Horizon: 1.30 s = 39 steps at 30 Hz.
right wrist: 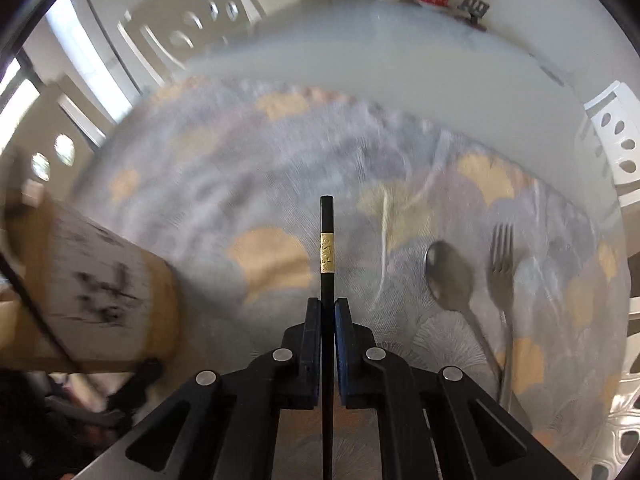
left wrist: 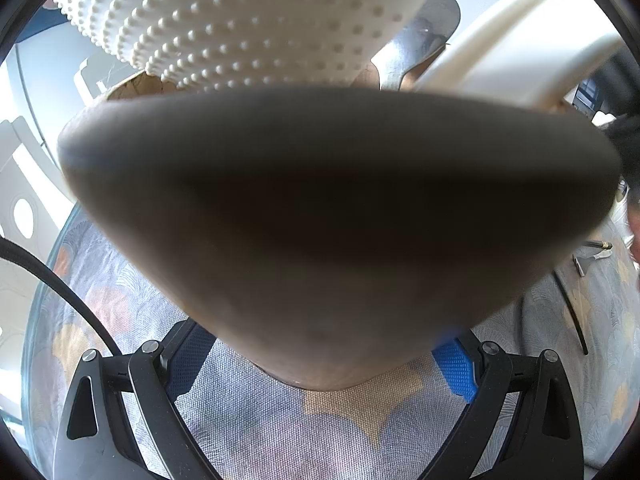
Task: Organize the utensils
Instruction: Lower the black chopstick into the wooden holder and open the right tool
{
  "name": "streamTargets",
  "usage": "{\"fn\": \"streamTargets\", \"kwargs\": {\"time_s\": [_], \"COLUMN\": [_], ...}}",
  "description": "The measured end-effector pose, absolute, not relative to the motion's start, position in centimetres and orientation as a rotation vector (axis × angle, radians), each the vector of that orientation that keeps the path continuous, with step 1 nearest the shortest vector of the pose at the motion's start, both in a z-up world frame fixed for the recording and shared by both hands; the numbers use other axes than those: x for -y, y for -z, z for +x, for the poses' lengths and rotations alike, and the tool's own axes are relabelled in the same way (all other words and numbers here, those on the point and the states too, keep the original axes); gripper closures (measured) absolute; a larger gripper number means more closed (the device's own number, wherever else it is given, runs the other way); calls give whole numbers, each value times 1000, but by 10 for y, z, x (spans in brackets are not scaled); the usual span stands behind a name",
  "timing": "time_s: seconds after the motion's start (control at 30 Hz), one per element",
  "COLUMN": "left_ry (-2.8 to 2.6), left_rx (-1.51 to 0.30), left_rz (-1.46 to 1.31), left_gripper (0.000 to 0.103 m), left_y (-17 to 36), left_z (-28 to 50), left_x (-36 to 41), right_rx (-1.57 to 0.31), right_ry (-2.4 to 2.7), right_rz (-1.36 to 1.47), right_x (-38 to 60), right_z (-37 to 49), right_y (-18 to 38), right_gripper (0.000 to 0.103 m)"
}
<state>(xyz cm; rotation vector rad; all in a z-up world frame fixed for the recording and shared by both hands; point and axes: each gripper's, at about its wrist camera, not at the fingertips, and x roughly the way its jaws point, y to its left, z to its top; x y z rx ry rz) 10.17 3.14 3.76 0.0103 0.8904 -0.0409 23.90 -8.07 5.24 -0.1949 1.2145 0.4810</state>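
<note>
Our right gripper (right wrist: 328, 312) is clenched on a black chopstick (right wrist: 327, 248) with a gold band, the stick running straight up the middle of the right wrist view between the two pads, its tip pointing over the patterned cloth (right wrist: 208, 184) on the worktop. We judge it is pinched low on its length so the free end can be steered into a holder. That holder (right wrist: 92, 292), pale with dark markings and a tan rim, lies at the lower left of the frame, blurred. A spoon (right wrist: 450, 276) and a fork (right wrist: 502, 272) lie side by side on the cloth at the right, close but apart, not yet gathered. In the left wrist view a large dark rounded body (left wrist: 320, 216) fills the centre of the frame, very near the lens; it looks like the holder seen close, probably steadied so that utensils can be dropped in. The left gripper (left wrist: 320, 376) has a finger on each side of its lower end, but we cannot tell whether the pads press it or merely flank it. A white studded object (left wrist: 248, 20) sits at the top.
</note>
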Motion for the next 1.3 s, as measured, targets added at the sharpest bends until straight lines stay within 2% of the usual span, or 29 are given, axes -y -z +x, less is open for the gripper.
{"fn": "streamTargets", "kwargs": {"time_s": [0.43,0.87,1.03,1.3], "left_ry": [41,41,41,42], "left_rx": [-891,-891,-892,-892], "left_rz": [11,11,11,10], "left_gripper": [6,6,6,6], "left_y": [-38,-39,-39,-39], "left_z": [101,102,102,102], "left_x": [-30,-30,-31,-30], "right_rx": [-953,-559,-516,-523], "right_ry": [-522,-642,-710,-758], "right_rz": [3,69,63,19], "right_x": [142,107,74,30], "right_z": [198,183,178,170], "right_y": [-195,-341,-354,-335], "right_gripper": [97,97,97,97]}}
